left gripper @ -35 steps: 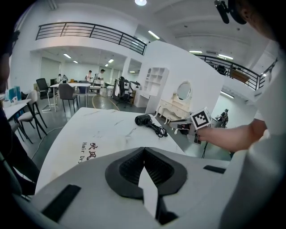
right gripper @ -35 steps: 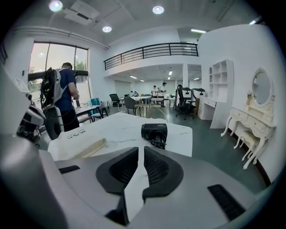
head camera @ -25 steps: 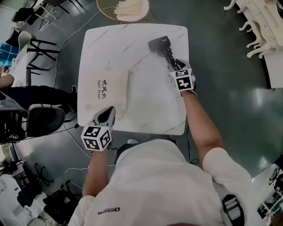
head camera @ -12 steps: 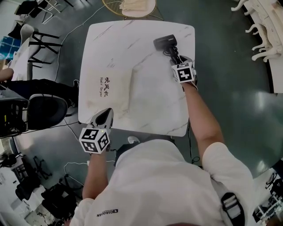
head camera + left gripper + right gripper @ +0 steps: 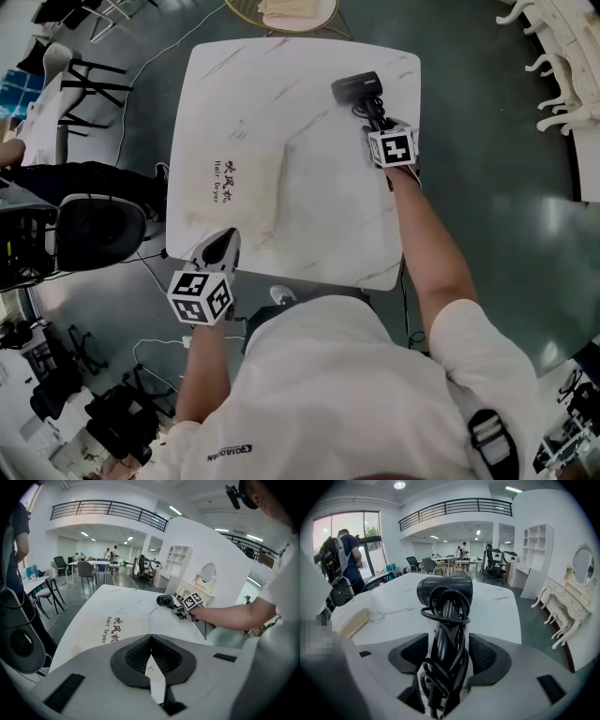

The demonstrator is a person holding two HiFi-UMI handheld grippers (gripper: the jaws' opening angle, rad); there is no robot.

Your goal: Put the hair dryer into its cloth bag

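Since a second ago the right gripper (image 5: 449, 654) has come down at the far right of the table (image 5: 319, 225), and its jaws have just been spreading wide. They now stand released on either side of the dryer (image 5: 444, 590): its handle, wound round with its cord, lies between the pads, which do not yet press on it. Beyond them the dryer's body lies flat on the marble, pointing away. Well apart to the left lies the bag (image 5: 234, 183), flat, print up, and nothing is in it yet. The left gripper (image 5: 151, 654) is clenched on nothing at the table's near edge, just by the bag's near end.

My reading is that the first step is in hand: taking hold of the dryer. Next the right jaws must close on handle and cord together, firmly enough that the loops do not slip, then lift. The left must open and take the bag's mouth
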